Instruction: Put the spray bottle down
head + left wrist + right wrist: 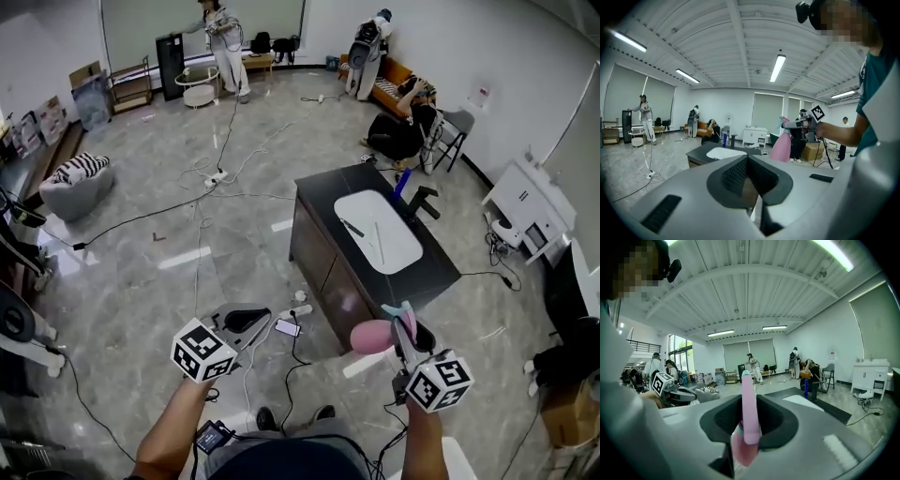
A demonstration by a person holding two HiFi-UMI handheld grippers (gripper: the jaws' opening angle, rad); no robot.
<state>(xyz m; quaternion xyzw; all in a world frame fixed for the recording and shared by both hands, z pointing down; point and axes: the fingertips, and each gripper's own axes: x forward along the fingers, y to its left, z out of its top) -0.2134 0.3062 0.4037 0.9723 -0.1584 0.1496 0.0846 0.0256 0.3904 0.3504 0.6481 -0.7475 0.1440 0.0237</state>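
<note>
Right gripper (405, 330) is pinching the pink spray bottle (749, 414), with the neck between the pads and the body hanging below the jaws. I see the bottle held in the air in front of the near corner of the black sink counter (323, 192), not resting on it. Left gripper (246, 321) has its pads pressed together with nothing between them, and it sits well apart to the left, over the floor cables (292, 352).

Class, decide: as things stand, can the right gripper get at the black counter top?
Probably yes: the right gripper, shut on the pink spray bottle, hangs by the black counter, nothing between.
</note>
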